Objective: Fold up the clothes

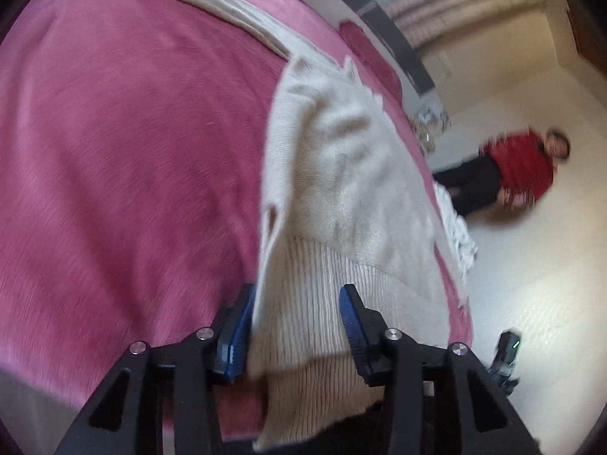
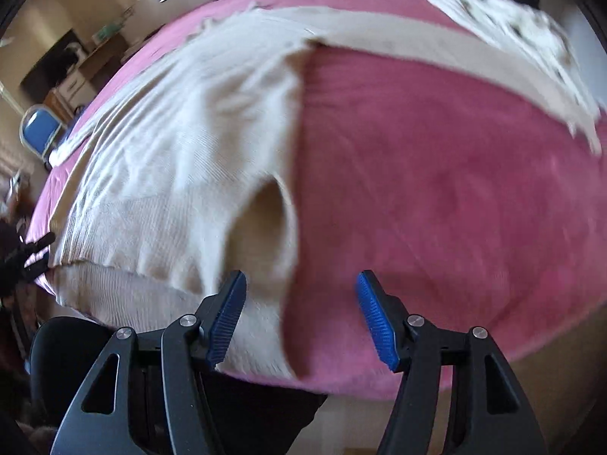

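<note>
From my left wrist camera, the left hand-held gripper (image 1: 299, 326) stands with its fingers spread. The cream knit sweater (image 1: 341, 174) lies on the pink bedspread (image 1: 125, 151), and its ribbed hem (image 1: 322, 303) runs down between the two blue pads (image 1: 235, 335). The sweater's folded edge lies just beside the left pad; I cannot tell whether it touches. Neither pad pinches the cloth. A second cream garment (image 1: 212, 0) stretches across the bed farther off. To the right, on the pale floor (image 1: 531, 246), a person in a red top (image 1: 523, 167) is blurred.

From my right wrist camera, the right hand-held gripper (image 2: 301, 314) is likewise spread wide. The sweater (image 2: 182, 121) covers the left part of the bedspread (image 2: 436, 189), and its side edge falls between the fingers, nearer the left pad (image 2: 227, 318). A sleeve opening (image 2: 265, 212) gapes just ahead of that pad. The other hand-held gripper's dark tip (image 2: 34, 254) shows at the sweater's far hem corner. A patterned white cloth (image 2: 512, 26) lies at the bed's upper right.

I can read no brand, label or writing in either view.
</note>
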A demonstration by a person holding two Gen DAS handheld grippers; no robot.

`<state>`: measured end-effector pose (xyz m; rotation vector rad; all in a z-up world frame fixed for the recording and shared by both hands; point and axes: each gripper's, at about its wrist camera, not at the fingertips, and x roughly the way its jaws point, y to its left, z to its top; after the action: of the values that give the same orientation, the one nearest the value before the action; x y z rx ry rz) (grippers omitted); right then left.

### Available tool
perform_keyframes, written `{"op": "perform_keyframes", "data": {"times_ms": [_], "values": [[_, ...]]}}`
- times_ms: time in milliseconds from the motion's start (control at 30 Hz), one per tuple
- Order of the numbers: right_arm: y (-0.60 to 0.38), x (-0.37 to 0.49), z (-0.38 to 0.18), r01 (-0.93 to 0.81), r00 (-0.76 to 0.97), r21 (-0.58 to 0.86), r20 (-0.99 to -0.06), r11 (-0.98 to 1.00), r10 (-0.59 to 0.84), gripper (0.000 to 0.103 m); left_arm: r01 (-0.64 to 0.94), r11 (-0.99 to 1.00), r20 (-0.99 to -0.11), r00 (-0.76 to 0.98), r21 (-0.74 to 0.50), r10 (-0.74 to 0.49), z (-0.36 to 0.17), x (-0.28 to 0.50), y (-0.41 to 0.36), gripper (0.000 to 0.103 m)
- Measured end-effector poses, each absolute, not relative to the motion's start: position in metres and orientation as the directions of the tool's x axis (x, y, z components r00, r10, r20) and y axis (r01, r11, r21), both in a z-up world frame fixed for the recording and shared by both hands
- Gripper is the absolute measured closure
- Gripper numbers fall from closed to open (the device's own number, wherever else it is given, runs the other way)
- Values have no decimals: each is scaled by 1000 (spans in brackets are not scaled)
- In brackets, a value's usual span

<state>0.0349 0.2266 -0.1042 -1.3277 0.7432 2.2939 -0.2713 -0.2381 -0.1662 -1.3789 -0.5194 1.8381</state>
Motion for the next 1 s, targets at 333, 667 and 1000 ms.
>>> {"op": "perform_keyframes", "data": {"times_ms": [333, 667, 1000], "values": [[212, 37, -101, -491, -593, 300, -803, -817, 61, 38, -324, -656, -657, -125, -681, 744, -169, -245, -243, 52], [190, 18, -80, -419, -643, 253, -760, -872, 89, 45, -392, -703, -715, -145, -593, 684, -164, -233, -229, 52], [210, -14, -104, -441, -650, 303, -756, -845, 68, 80, -402, -695, -713, -132, -597, 689, -167, -234, -232, 52]]}}
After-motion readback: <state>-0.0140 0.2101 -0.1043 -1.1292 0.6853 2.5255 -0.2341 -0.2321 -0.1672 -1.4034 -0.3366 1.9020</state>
